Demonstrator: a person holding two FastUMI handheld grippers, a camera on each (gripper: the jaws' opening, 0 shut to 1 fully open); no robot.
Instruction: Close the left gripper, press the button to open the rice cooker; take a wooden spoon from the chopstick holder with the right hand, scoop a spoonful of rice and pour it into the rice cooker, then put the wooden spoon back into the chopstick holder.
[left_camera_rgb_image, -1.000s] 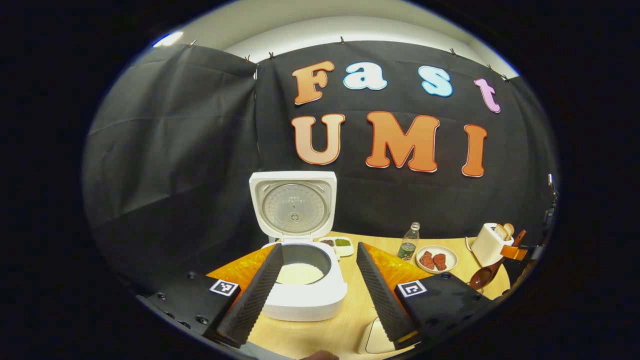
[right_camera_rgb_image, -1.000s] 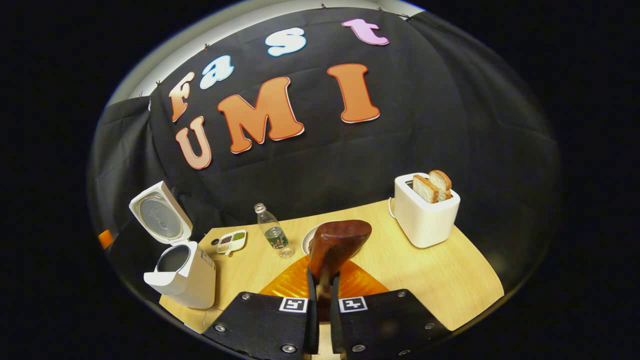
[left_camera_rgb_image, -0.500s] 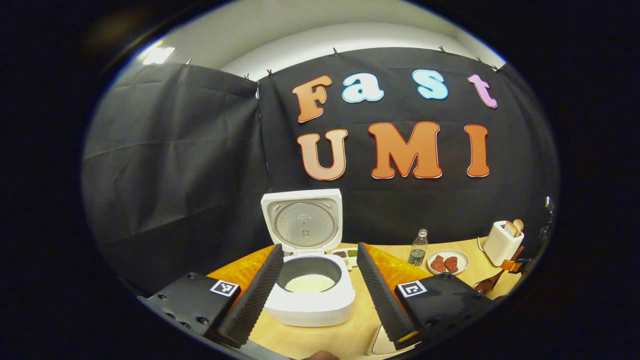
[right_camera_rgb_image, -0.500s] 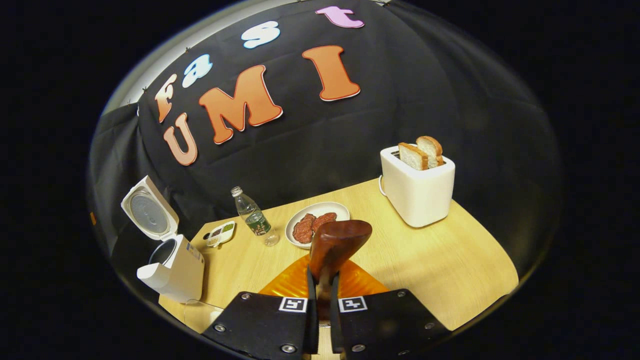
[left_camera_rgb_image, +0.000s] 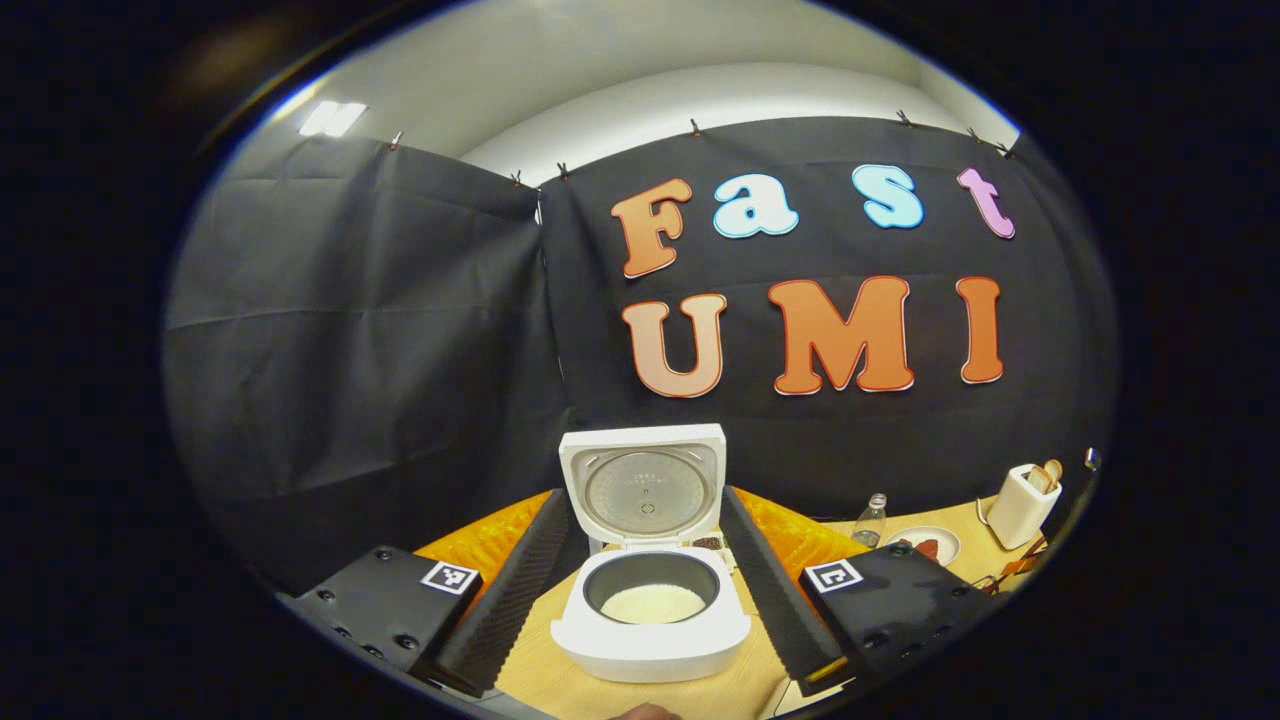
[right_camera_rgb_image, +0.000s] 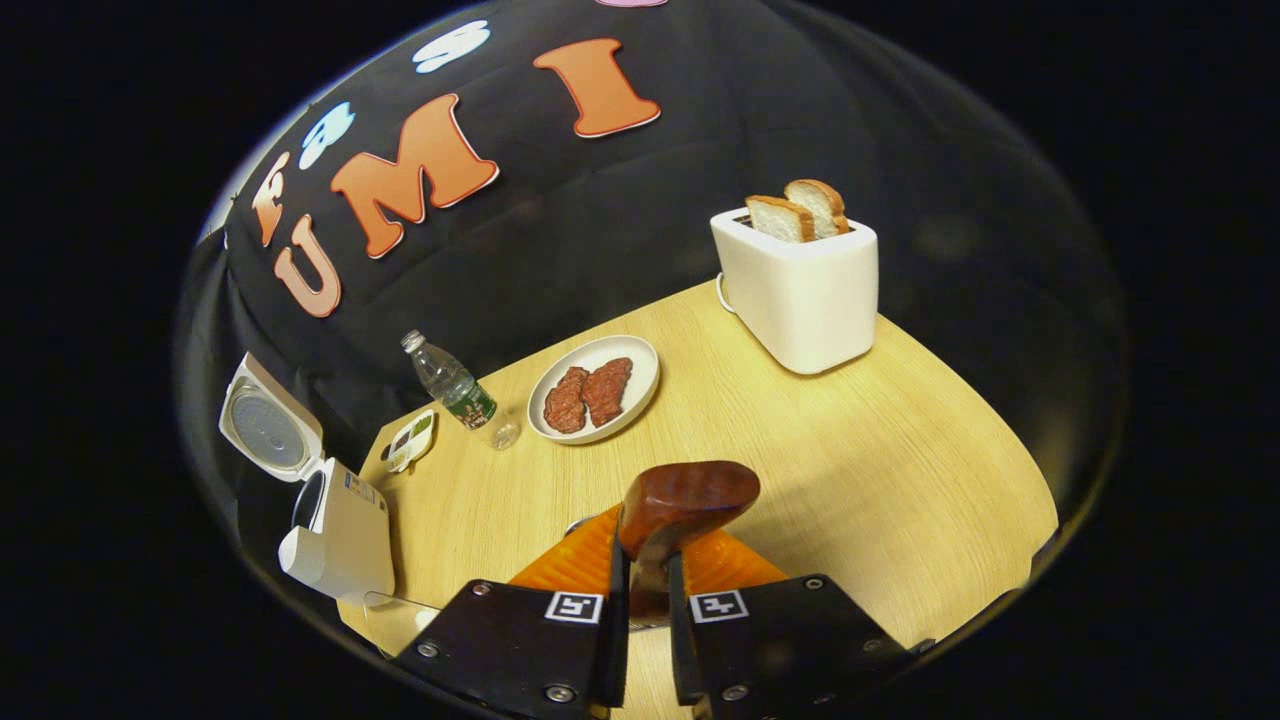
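Observation:
The white rice cooker (left_camera_rgb_image: 650, 640) stands open on the wooden table, its lid (left_camera_rgb_image: 645, 485) upright and white rice (left_camera_rgb_image: 652, 603) in the pot. My left gripper (left_camera_rgb_image: 642, 498) is open, held back from the cooker, with a finger on each side of it and touching nothing. In the right gripper view the cooker (right_camera_rgb_image: 338, 530) stands far left. My right gripper (right_camera_rgb_image: 645, 550) is shut on the handle of the brown wooden spoon (right_camera_rgb_image: 690, 495), held above the table with the spoon's bowl pointing away from me.
A white toaster (right_camera_rgb_image: 800, 290) with two bread slices stands at the back right. A plate of meat (right_camera_rgb_image: 640, 372), a water bottle (right_camera_rgb_image: 452, 385) and a small sauce dish (right_camera_rgb_image: 410, 442) sit mid-table. Bare tabletop (right_camera_rgb_image: 880, 480) lies right of the spoon.
My left gripper has drawn back from the cooker, which now looks smaller and lower. My right gripper has tilted down over the table, still holding the spoon.

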